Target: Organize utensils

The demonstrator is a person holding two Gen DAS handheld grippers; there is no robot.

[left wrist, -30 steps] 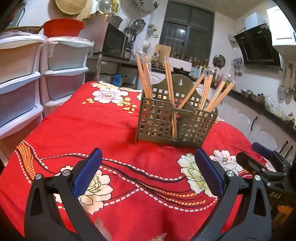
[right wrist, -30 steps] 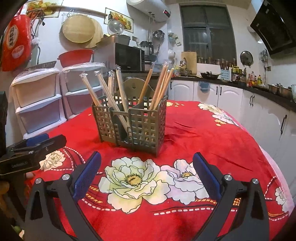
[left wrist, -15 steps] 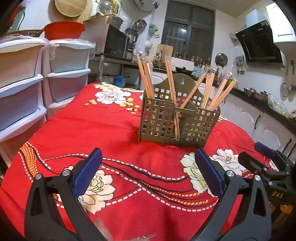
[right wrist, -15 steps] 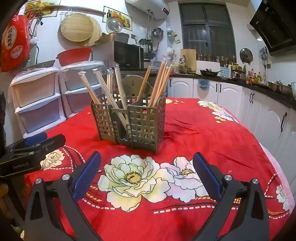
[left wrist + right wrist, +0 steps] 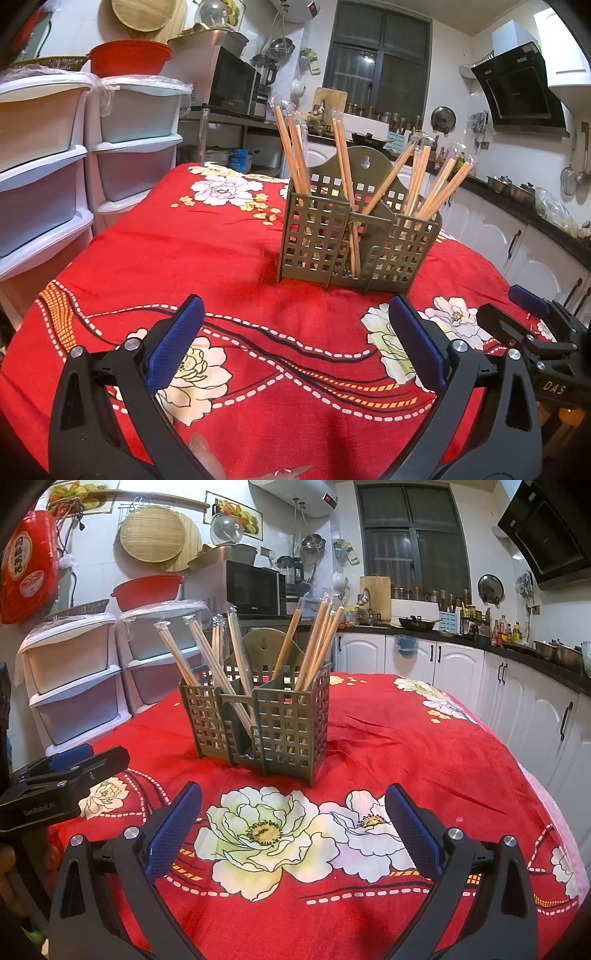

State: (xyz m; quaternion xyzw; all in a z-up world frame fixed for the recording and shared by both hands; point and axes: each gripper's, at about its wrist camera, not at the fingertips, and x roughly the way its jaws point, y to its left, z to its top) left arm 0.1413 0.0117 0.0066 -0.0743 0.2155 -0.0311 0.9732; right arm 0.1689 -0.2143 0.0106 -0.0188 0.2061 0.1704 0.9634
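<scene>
Chopsticks (image 5: 343, 177), wrapped wooden pairs, all stand in the olive-green perforated plastic utensil caddy (image 5: 354, 247) at the middle of the red flowered tablecloth (image 5: 207, 266). Over the last second both views have drifted only slightly closer to the caddy; nothing on the cloth has moved. The left gripper (image 5: 295, 343) and right gripper (image 5: 291, 819) hang wide open and empty, well short of it. Sorting looks finished, or between steps.

wrapped chopsticks (image 5: 417, 192) lean in upright grid caddy (image 5: 354, 247)
</scene>
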